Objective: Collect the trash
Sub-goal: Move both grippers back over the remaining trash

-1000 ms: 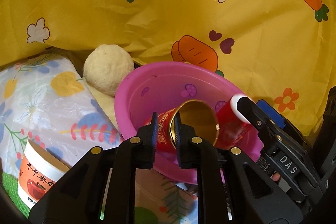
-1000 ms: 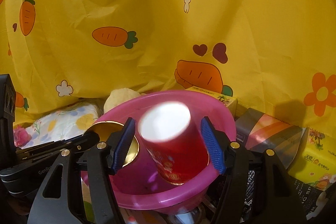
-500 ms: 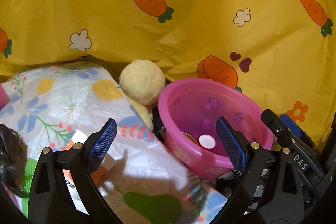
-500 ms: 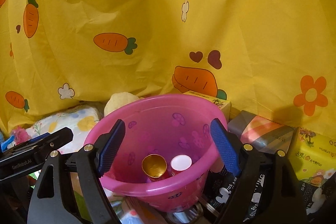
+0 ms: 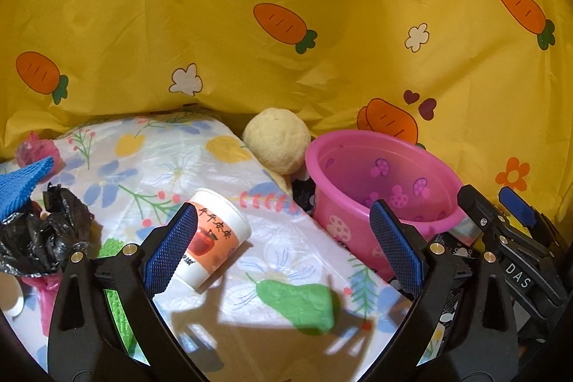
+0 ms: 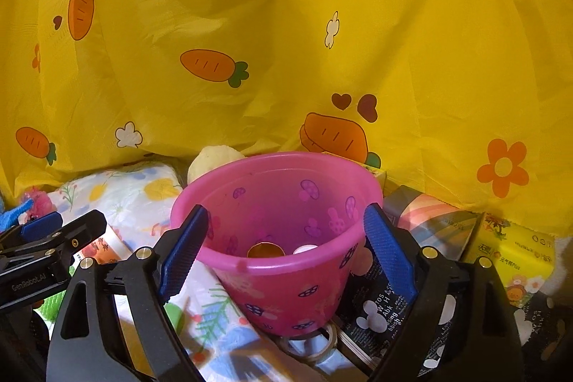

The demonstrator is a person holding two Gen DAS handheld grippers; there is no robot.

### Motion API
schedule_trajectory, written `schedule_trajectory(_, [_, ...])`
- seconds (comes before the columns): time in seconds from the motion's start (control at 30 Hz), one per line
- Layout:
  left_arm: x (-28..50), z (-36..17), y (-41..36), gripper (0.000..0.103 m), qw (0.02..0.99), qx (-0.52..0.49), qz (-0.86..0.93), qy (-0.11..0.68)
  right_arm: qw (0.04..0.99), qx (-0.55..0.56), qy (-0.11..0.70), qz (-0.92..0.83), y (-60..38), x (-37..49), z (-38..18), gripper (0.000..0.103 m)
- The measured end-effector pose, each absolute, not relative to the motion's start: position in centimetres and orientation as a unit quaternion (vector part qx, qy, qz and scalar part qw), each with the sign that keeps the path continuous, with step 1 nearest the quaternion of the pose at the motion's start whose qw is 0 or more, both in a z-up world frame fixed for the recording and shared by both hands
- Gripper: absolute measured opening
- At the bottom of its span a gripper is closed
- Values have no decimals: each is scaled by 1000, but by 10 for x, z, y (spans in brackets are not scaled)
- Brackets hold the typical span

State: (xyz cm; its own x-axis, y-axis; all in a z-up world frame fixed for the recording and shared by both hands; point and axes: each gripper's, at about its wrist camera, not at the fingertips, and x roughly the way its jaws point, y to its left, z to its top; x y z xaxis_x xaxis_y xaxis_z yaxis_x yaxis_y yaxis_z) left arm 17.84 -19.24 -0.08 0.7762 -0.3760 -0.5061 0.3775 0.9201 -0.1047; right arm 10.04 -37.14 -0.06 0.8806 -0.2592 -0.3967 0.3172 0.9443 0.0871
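Between the spread, empty jaws of the left gripper [image 5: 283, 249]: floral plastic sheet [image 5: 172, 167], a paper cup [image 5: 211, 242] lying on its side by the left finger. Right gripper [image 6: 286, 260], jaws wide, empty, flanks the pink bucket [image 6: 286, 289]; two cans [image 6: 266, 251] inside. Sheet's left edge: black bag [image 5: 39, 238].

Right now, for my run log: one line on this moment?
left: open, empty | right: open, empty | bucket: two cups inside | cup: lying out
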Motion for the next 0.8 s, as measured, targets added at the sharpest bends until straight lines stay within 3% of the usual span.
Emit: schedule_trajectory(0.8, [93,-5,-108,95,964,21,-116,238,976,41,177,-117,-290,31,2,89])
